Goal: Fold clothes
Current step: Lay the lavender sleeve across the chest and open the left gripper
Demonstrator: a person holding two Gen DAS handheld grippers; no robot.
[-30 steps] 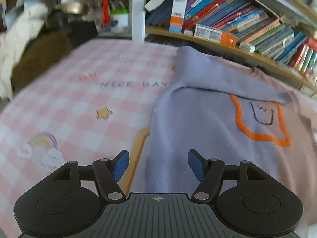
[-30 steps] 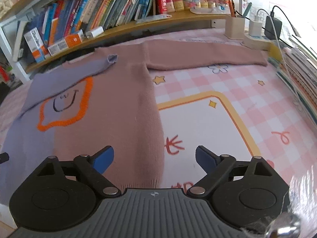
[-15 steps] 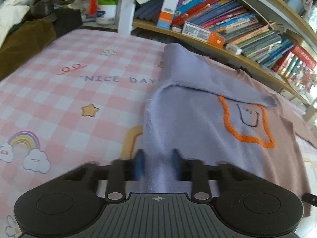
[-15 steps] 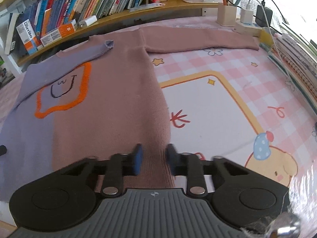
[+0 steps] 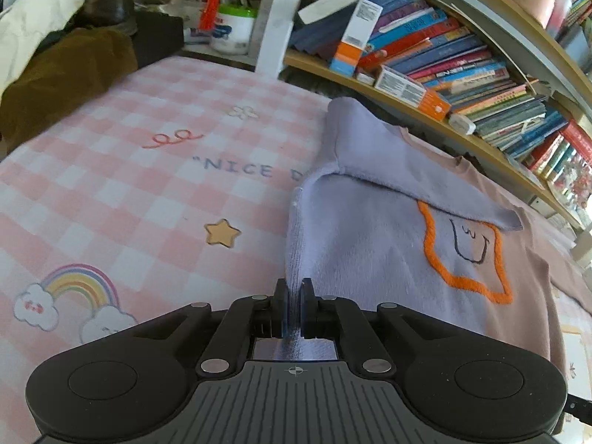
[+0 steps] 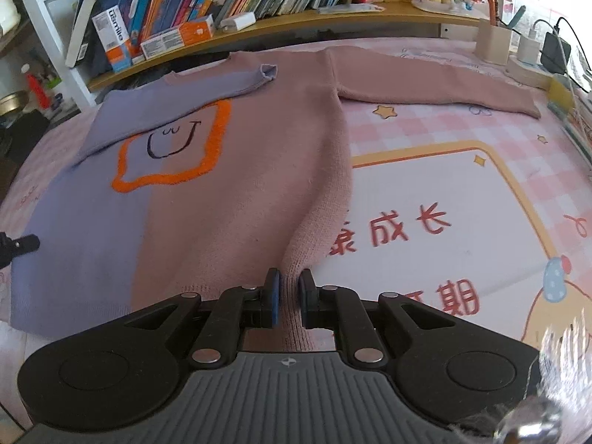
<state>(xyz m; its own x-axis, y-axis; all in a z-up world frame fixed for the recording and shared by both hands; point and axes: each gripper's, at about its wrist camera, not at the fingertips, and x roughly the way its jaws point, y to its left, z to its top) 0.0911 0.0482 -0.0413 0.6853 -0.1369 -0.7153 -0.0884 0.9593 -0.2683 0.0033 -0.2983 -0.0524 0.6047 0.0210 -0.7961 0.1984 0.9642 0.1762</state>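
Observation:
A sweater, half lilac and half dusty pink, with an orange-outlined smiley patch (image 6: pixel 174 155), lies face up on a pink checked mat (image 5: pixel 111 192). Its lilac sleeve (image 5: pixel 407 181) is folded across the chest; its pink sleeve (image 6: pixel 436 85) lies stretched out to the right. My left gripper (image 5: pixel 294 296) is shut on the lilac bottom hem corner, which rises in a ridge. My right gripper (image 6: pixel 289 292) is shut on the pink bottom hem corner (image 6: pixel 318 222), also lifted in a ridge. The sweater (image 5: pixel 370 259) shows in both views.
A curved wooden shelf of books (image 5: pixel 462 70) runs behind the sweater. Brown and white clothes (image 5: pixel 59 70) are piled at the far left. A pen holder (image 6: pixel 494 42), chargers and cables stand at the far right. Stacked books (image 6: pixel 581 122) line the right edge.
Both grippers were open above the hem a second ago. They came down, closed on the two bottom corners and now pull the fabric up into ridges.

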